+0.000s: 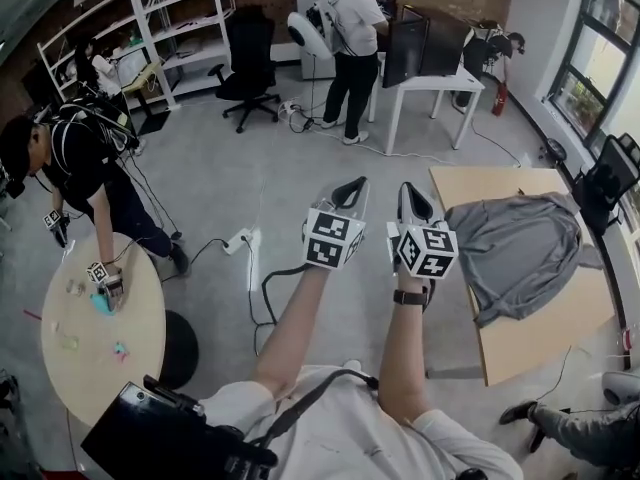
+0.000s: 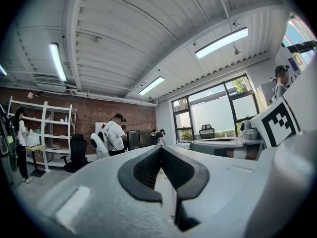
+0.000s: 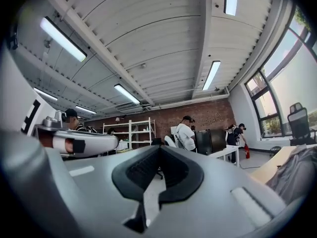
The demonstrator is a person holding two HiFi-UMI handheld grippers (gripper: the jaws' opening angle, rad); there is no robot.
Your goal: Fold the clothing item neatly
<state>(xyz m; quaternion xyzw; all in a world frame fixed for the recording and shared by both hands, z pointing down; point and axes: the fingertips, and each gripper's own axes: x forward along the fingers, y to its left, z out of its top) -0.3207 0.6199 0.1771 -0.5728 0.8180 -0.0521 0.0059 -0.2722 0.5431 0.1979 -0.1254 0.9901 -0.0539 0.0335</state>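
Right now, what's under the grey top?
A wooden table; the top lies spread loosely across it. Whatever else is beneath the cloth is covered and cannot be seen.

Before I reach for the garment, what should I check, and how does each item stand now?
1. Left gripper empty: ok, jaws together on nothing.
2. Right gripper empty: ok, jaws together on nothing.
3. Jaws open for a grasp: not ok, both shut.
4. Grey garment on the wooden table: ok, with one part reaching the table's edge.
5. Grippers over the garment: not ok, both are above the floor beside the table.
6. Garment lying flat: not ok, it is wrinkled and bunched.
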